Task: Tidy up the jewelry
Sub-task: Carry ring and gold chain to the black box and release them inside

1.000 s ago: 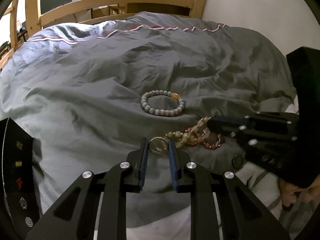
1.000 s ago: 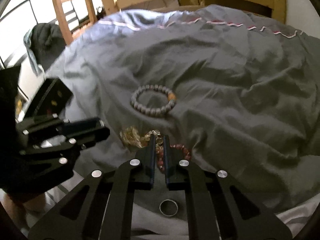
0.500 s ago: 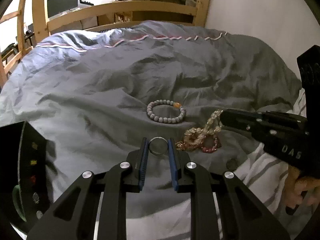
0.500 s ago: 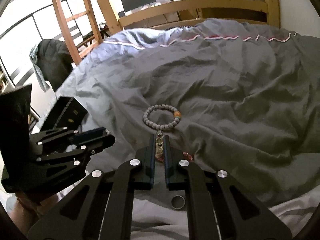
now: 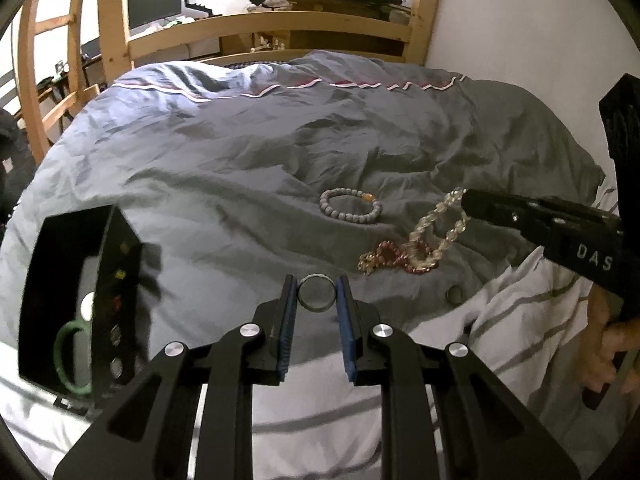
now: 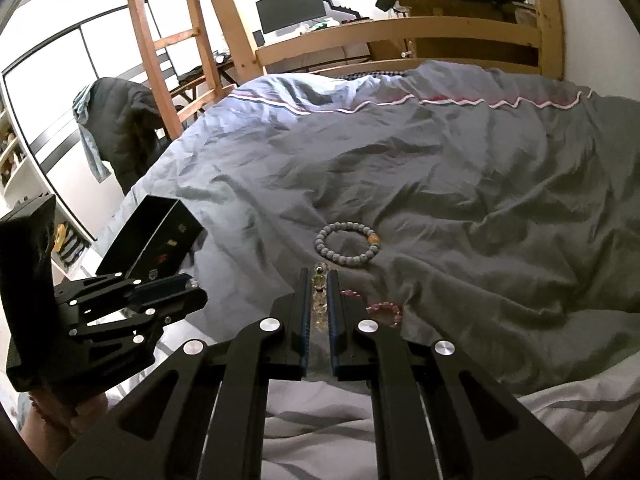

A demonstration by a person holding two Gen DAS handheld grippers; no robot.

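My left gripper [image 5: 317, 289] is shut on a silver ring [image 5: 316, 297] and holds it above the grey duvet. My right gripper [image 6: 319, 280] is shut on a clear crystal bead bracelet [image 6: 319, 300], which in the left wrist view [image 5: 436, 226] hangs from its tips over a red bead bracelet [image 5: 394, 254]. A grey bead bracelet [image 5: 350, 211] with one orange bead lies further back; it also shows in the right wrist view [image 6: 347, 243]. An open black jewelry box [image 5: 70, 300] with a green bangle [image 5: 66, 354] sits at the left.
Another small ring [image 5: 455, 293] lies on the duvet near the striped white sheet [image 5: 512, 320]. A wooden bed frame [image 5: 276, 28] borders the far side, a wall is on the right. The box also shows in the right wrist view [image 6: 154, 236].
Both grippers have lifted and drawn back. The ring rose off the duvet in my left gripper. The crystal bracelet has been pulled up out of the tangle. The jewelry box has come into view.
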